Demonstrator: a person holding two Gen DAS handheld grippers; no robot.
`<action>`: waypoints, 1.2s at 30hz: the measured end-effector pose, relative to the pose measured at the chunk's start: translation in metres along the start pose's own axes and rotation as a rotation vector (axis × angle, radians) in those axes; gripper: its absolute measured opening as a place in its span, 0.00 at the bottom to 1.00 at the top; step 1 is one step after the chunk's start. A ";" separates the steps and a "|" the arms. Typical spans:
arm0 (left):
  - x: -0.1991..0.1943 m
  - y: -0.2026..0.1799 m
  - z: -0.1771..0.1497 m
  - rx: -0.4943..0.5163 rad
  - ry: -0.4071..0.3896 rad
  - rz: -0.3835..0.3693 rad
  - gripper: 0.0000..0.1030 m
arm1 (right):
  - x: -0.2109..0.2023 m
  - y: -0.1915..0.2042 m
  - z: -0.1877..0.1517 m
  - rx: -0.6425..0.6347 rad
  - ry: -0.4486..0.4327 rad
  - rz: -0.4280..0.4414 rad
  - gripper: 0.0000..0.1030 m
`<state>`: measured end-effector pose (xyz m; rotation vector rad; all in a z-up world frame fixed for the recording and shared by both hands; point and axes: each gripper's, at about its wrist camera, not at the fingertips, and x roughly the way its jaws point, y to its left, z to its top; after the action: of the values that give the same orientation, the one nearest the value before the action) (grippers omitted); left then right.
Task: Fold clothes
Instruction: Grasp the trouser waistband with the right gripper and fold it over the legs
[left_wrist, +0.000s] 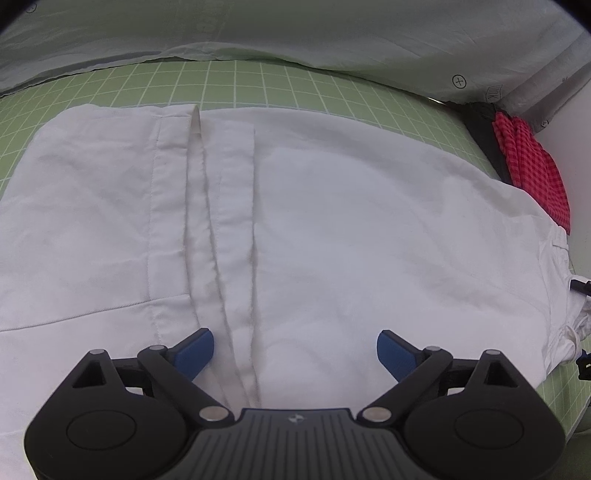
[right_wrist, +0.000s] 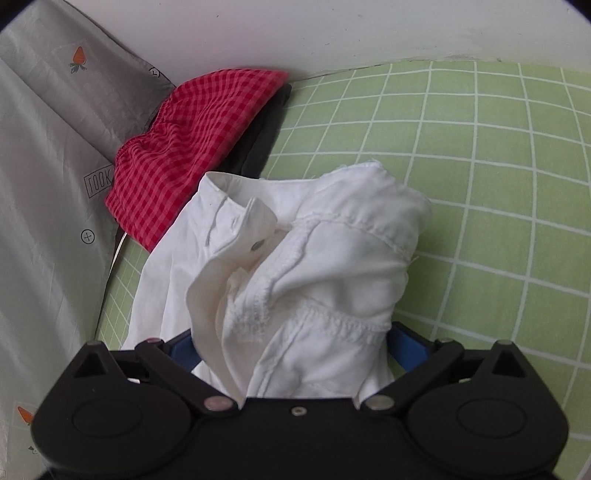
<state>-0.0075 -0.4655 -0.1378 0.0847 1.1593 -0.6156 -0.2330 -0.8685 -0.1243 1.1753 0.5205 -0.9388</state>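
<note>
A: Where was the garment (left_wrist: 332, 229)?
B: It lay flat on the green mat (left_wrist: 258, 81), white, folded along its length, with the seams running from twelve to six o'clock in the left view. Its waist end (right_wrist: 295, 258), with the button, was bunched up and rumpled in the right view.

A: And the tongs?
B: The left gripper (left_wrist: 295, 350) was spread wide over the cloth, and nothing was between its pads. The right gripper (right_wrist: 295, 343) was also spread. The bunched waist lay between its fingers, but I could not see the pads press on it, so I judged it as let go.

A: How should the step be done well?
B: I think the waist needed smoothing first. The right one should pinch only the top edge and pull it toward the flat part, so no lump stays inside the fold. The left one could press the middle seam to keep the cloth from sliding.

A: Anything near to avoid?
B: The red cloth (right_wrist: 192, 147) at ten o'clock, touching or almost touching the waist, and the grey sheet (right_wrist: 44, 184) beyond it.
</note>
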 end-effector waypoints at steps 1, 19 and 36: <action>0.000 0.000 0.000 -0.001 0.003 0.002 0.93 | 0.000 0.000 0.000 -0.005 0.000 -0.002 0.95; -0.049 0.034 -0.001 -0.237 -0.193 -0.153 0.93 | -0.076 0.077 -0.022 -0.550 -0.243 0.057 0.19; -0.135 0.123 -0.087 -0.388 -0.298 0.002 0.93 | -0.086 0.183 -0.279 -1.549 -0.105 0.247 0.20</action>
<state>-0.0537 -0.2753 -0.0857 -0.3265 0.9693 -0.3764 -0.0935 -0.5624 -0.0522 -0.2240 0.7547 -0.1680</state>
